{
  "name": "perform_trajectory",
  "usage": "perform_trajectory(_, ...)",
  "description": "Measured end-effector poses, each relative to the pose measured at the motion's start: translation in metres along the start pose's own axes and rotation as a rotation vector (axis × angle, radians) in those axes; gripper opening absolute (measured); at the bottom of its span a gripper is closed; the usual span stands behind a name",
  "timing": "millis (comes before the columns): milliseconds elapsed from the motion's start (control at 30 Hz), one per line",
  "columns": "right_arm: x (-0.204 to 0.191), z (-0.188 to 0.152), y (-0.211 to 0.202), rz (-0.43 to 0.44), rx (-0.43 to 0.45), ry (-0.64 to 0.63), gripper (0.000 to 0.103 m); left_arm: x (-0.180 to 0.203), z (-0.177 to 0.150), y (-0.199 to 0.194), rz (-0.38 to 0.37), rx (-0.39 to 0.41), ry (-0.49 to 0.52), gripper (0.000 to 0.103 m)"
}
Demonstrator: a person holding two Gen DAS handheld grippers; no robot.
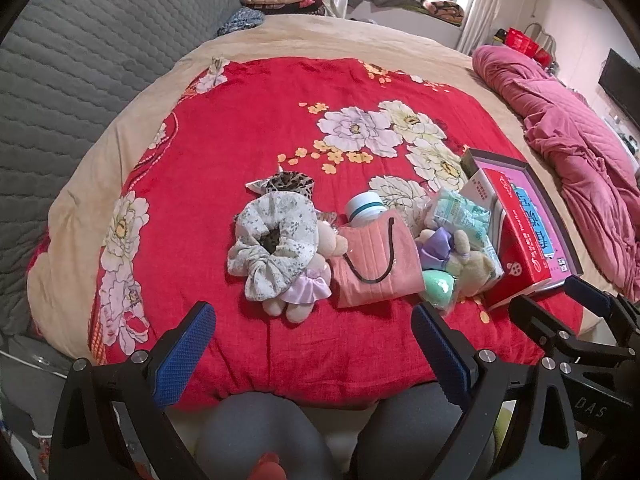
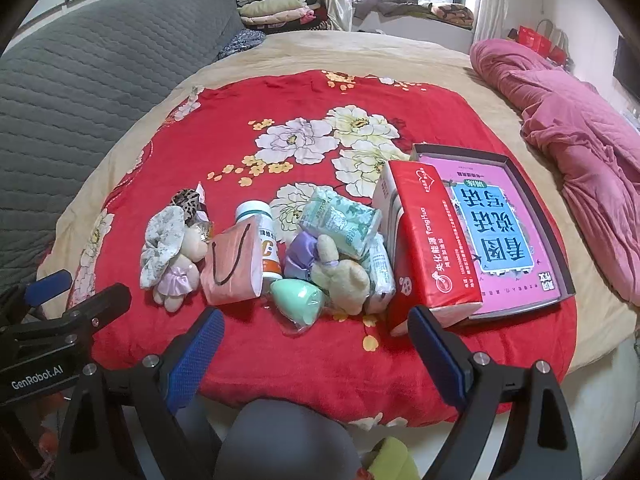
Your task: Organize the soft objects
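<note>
Left claw (image 1: pixel 312 356) and right claw (image 2: pixel 316 356) wide open, empty, soft toys (image 2: pixel 340 272) just ahead

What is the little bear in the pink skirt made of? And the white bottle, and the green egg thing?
The little bear looks like soft plush: fuzzy beige pile, with a shiny satin-like skirt. The white bottle looks like hard, smooth plastic, with a printed label. The green egg looks matte and smooth, perhaps sponge or soft foam, though the pictures cannot settle that; it seems to sit in clear, glossy wrapping.
</note>
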State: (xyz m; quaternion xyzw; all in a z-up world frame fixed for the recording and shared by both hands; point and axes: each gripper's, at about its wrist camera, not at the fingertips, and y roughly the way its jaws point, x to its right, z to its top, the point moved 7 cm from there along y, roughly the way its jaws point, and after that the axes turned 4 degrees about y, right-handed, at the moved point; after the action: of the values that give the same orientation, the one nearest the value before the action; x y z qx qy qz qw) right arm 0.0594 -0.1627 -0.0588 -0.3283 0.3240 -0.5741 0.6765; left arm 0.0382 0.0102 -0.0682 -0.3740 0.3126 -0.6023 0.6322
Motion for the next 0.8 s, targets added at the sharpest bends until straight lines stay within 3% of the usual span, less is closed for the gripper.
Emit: perform_trajectory(800,-0.007,0.003,0.028,-0.009,-0.038,-0.02,0.093,-0.019,-0.005,0.033,-0.009,-0.058,-0.043,0.098)
